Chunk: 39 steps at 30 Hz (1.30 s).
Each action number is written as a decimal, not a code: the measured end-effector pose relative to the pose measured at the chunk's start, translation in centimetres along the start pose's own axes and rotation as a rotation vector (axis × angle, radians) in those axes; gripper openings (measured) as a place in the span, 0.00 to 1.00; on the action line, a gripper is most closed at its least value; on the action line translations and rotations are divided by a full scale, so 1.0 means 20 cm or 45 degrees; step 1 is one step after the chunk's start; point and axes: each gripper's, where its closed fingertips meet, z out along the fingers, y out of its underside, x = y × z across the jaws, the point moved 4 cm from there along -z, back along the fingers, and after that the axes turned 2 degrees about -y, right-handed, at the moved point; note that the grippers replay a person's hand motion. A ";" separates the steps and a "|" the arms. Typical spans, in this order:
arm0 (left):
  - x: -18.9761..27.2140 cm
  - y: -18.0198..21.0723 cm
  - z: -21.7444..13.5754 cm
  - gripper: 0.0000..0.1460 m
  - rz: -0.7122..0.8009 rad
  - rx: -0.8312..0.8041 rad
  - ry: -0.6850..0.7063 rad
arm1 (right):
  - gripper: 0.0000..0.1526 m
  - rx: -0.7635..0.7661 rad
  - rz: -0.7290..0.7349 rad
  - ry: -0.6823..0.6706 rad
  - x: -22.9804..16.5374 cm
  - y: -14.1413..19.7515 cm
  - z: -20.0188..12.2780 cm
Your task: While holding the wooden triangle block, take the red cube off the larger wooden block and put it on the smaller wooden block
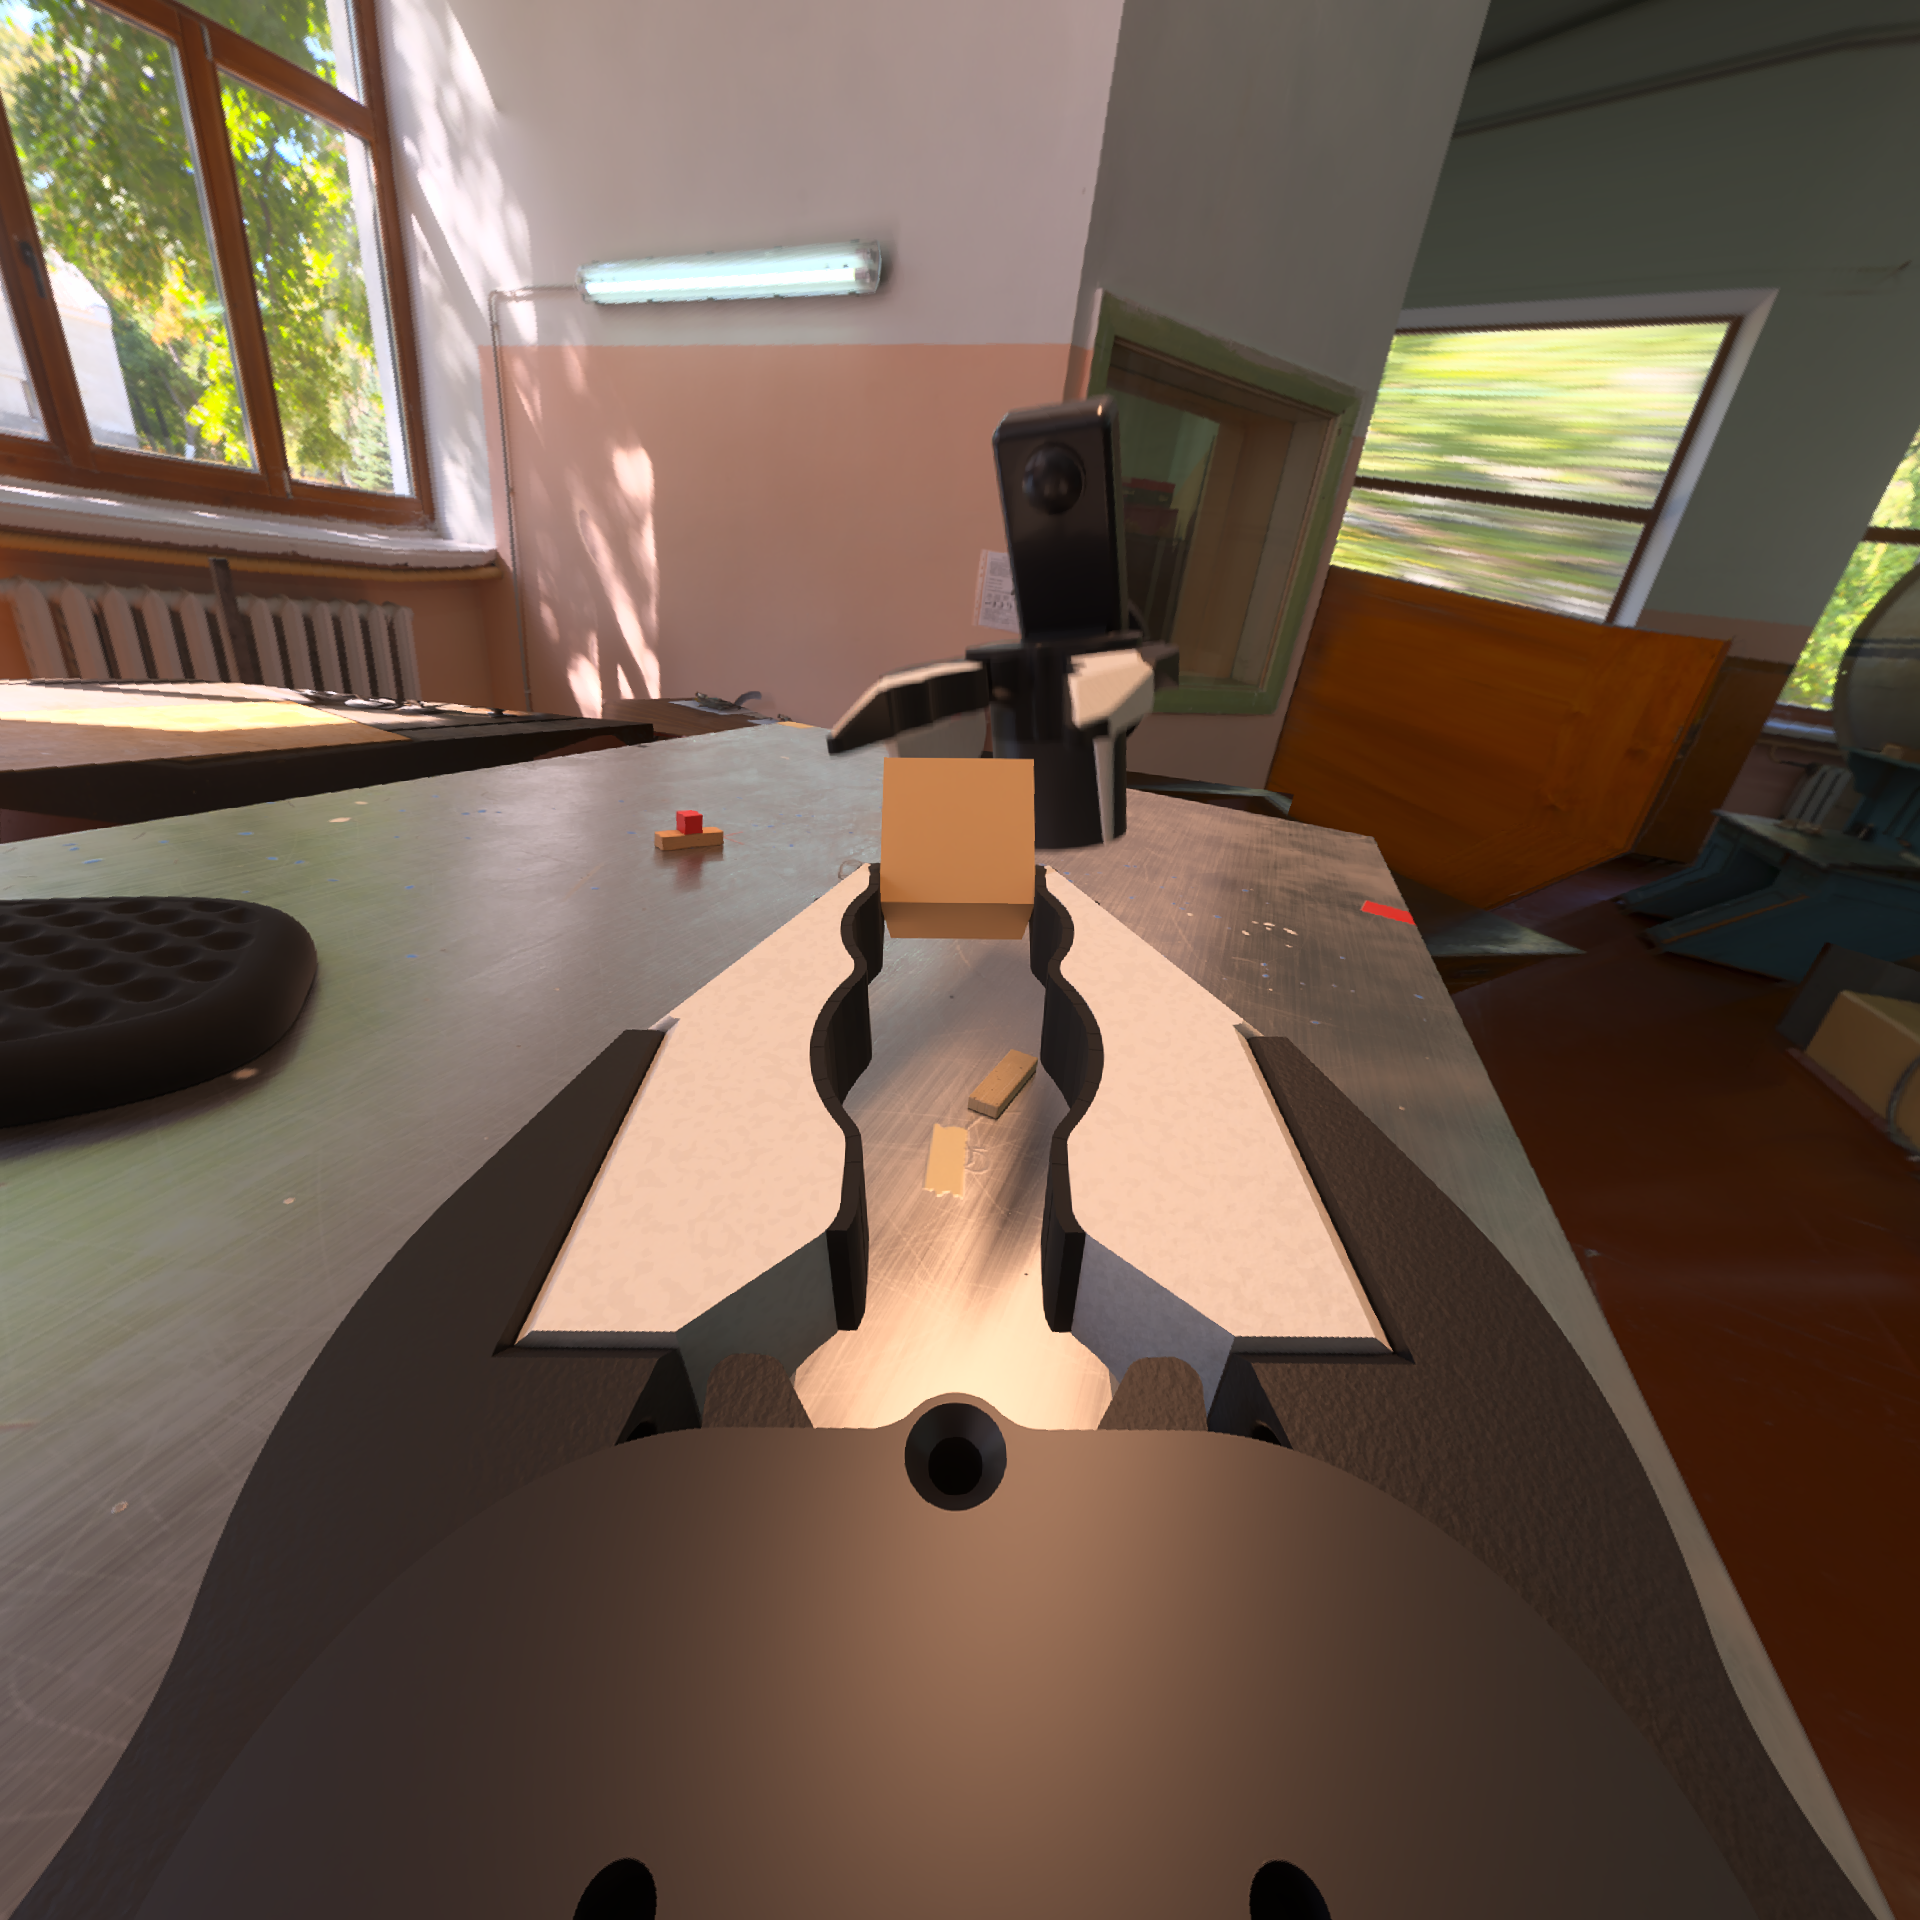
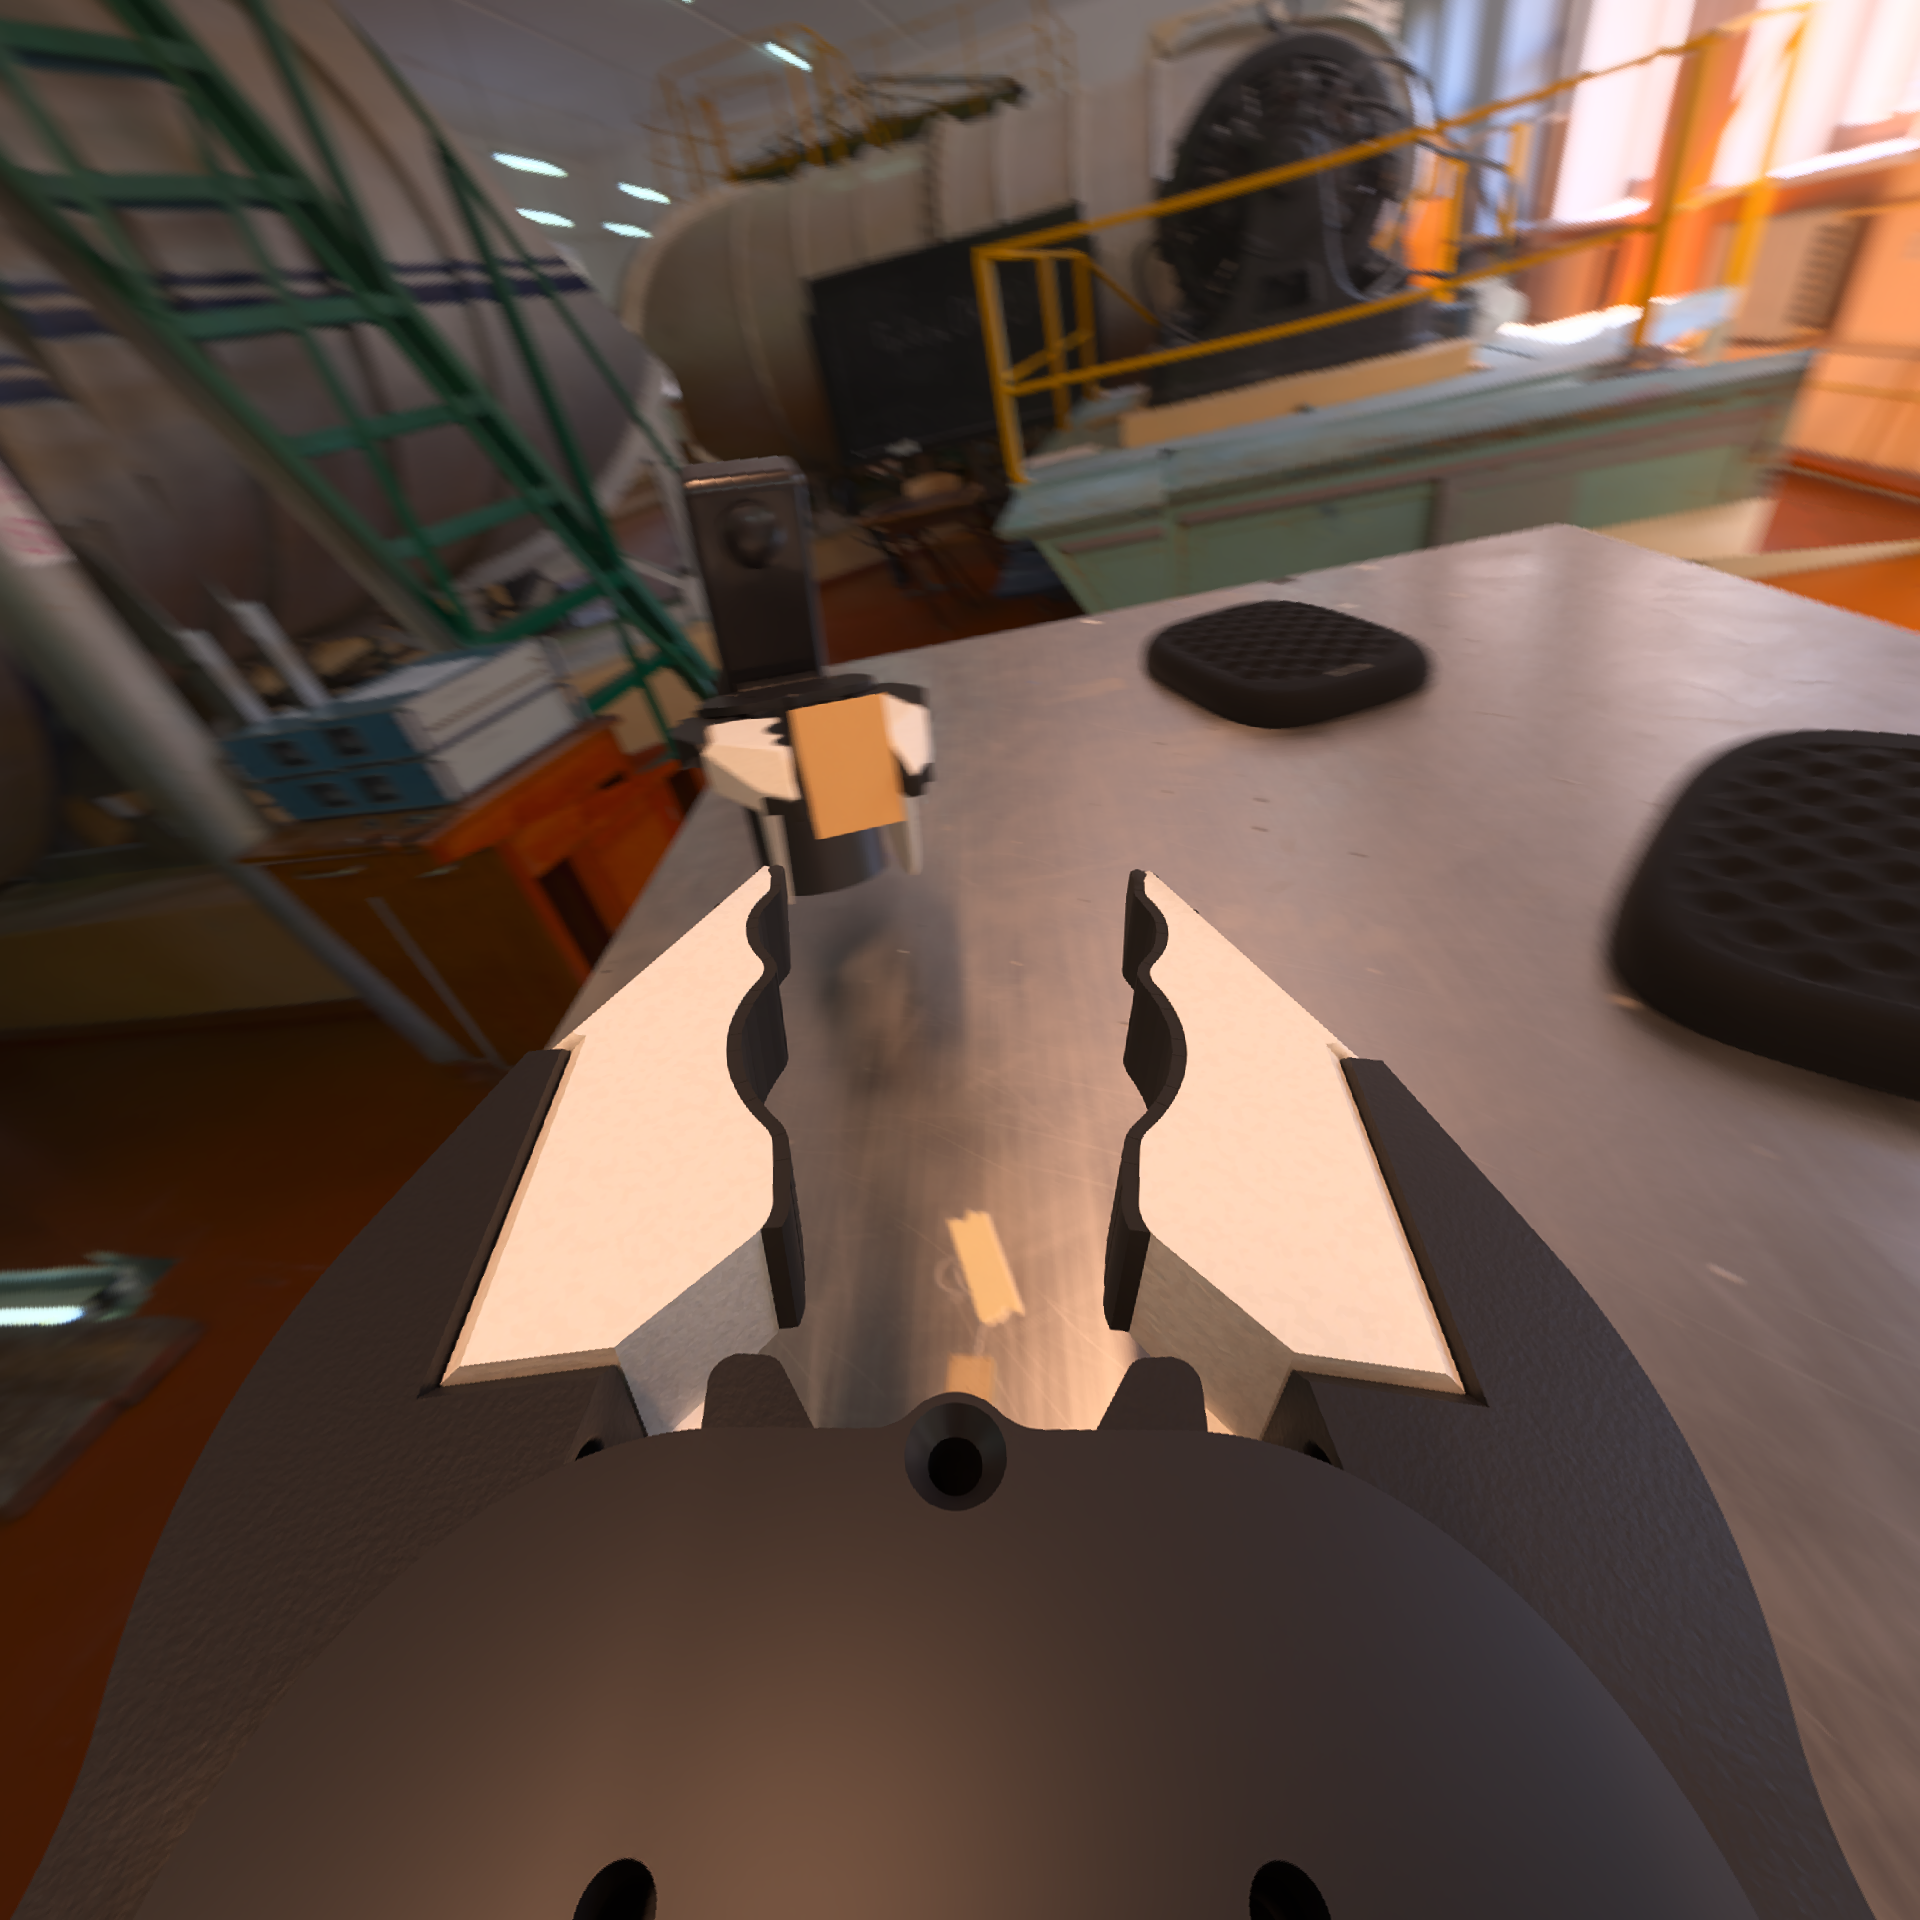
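Note:
My left gripper [image 1: 956, 883] is shut on the wooden triangle block [image 1: 956, 842] at its fingertips and holds it above the table. The red cube [image 1: 688, 821] sits on the larger wooden block [image 1: 689, 842], far ahead and to the left on the metal table. The smaller wooden block [image 1: 1003, 1083] lies flat on the table below and between my left fingers. My right gripper [image 2: 956, 904] is open and empty above the table. It faces the left gripper [image 2: 847, 790] with the triangle block [image 2: 847, 769], and shows in the left wrist view [image 1: 1008, 717] just behind the block.
Black dimpled pads lie on the table: one at the left in the left wrist view [image 1: 135, 997], two at the right in the right wrist view [image 2: 1288, 660] [image 2: 1787, 904]. A pale tape mark [image 1: 945, 1158] is on the table [image 1: 468, 1039]. The table edge [image 1: 1455, 1039] runs along the right.

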 end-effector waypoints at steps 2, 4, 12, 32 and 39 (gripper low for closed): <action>0.00 0.00 0.00 0.19 0.002 -0.002 0.000 | 0.43 -0.065 -0.010 0.161 0.07 -0.08 -0.11; 0.00 0.00 0.00 0.19 0.003 0.002 0.003 | 0.42 -0.176 -0.041 0.375 0.18 -0.18 -0.28; 0.01 0.02 0.02 0.19 0.034 -0.057 0.002 | 0.40 -1.185 -0.011 0.910 0.77 -0.27 -0.85; -0.01 0.02 -0.06 0.19 0.062 -0.091 -0.107 | 0.20 -2.147 0.347 0.782 1.23 0.24 -0.94; -0.02 0.00 -0.07 0.19 0.068 -0.079 -0.131 | 0.08 -2.109 0.352 0.787 1.21 0.26 -0.93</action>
